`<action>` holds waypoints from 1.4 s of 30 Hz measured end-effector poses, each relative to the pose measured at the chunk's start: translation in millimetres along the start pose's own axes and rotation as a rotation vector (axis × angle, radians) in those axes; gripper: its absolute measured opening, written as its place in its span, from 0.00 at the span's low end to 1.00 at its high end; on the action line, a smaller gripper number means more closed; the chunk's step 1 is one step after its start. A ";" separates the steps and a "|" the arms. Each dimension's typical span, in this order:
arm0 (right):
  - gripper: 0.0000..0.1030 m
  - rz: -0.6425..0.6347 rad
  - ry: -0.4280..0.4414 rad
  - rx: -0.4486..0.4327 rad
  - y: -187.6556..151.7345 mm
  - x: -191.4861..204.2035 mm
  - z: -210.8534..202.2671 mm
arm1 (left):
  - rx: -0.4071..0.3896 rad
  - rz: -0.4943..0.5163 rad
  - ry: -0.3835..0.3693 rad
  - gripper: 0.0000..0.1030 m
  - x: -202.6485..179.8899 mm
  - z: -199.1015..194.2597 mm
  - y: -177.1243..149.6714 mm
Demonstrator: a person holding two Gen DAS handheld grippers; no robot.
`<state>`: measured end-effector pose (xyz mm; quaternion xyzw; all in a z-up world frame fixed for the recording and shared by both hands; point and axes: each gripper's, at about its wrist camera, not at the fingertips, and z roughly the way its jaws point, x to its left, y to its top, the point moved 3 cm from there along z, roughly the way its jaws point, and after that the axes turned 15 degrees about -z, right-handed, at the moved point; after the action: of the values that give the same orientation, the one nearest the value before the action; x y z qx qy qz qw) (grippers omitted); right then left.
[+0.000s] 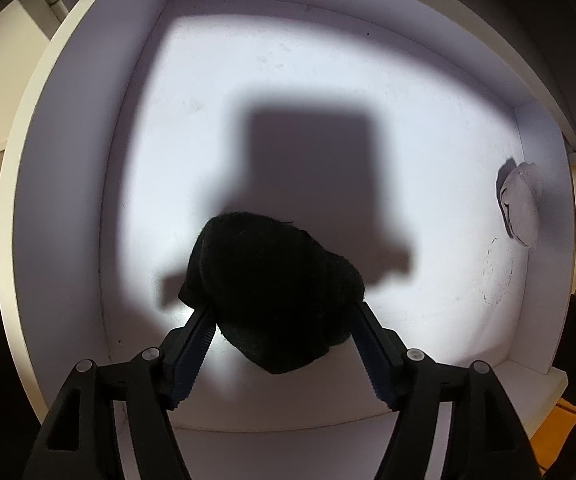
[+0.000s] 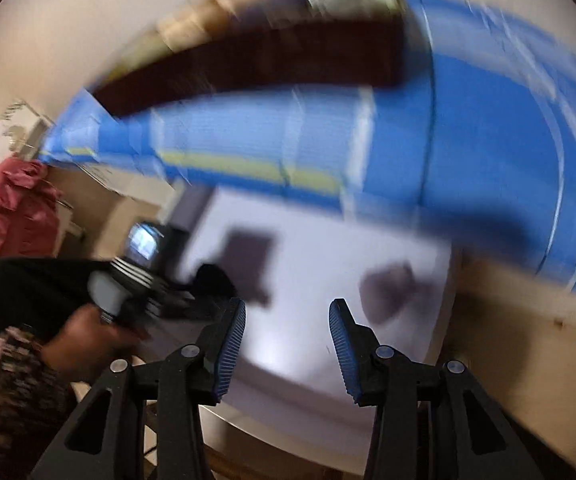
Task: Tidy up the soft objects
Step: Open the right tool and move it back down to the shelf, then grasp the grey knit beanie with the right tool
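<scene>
The left gripper points straight down into a white box with low walls and a brightly lit floor. Its fingers stand apart either side of a black soft bundle, which looks like rolled dark cloth; the bundle fills the gap, but whether the pads press on it, I cannot tell. The gripper's hard-edged shadow falls across the box floor beyond the bundle. Far off toward the box's right wall lies a grey rolled cloth, right against that wall, and nearer than it there is a faint ring-shaped scuff on the floor.

The right wrist view is smeared with blur. The right gripper has its blue-padded fingers parted, with nothing between them. Beyond the white box sits a blue striped surface, and off to the box's left a red cloth.
</scene>
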<state>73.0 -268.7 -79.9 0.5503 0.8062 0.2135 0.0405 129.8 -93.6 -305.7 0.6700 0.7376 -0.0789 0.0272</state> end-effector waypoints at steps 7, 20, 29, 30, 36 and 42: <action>0.45 0.109 0.027 0.162 -42.4 -18.4 67.4 | 0.043 -0.029 -0.034 0.70 10.2 2.6 3.7; 0.60 0.325 0.012 0.272 -65.7 -57.2 121.7 | -0.042 0.072 -0.025 0.49 -2.7 -23.3 11.5; 0.73 0.334 -0.045 0.237 -53.2 -71.5 142.7 | -0.027 0.095 0.003 0.49 -3.5 -23.0 14.7; 0.75 0.325 -0.054 0.235 -50.2 -72.2 145.7 | -0.026 0.094 0.003 0.49 -2.6 -23.5 15.6; 0.81 0.240 -0.166 0.253 -33.0 -79.5 164.2 | -0.022 0.072 -0.014 0.49 -1.5 -20.5 9.5; 0.81 0.203 -0.208 0.245 -22.5 -87.2 178.6 | -0.021 0.071 -0.017 0.49 4.6 -20.0 9.3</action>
<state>141.2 -300.8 -265.2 0.6487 0.7580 0.0590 0.0345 139.9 -85.1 -287.4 0.6949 0.7137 -0.0758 0.0434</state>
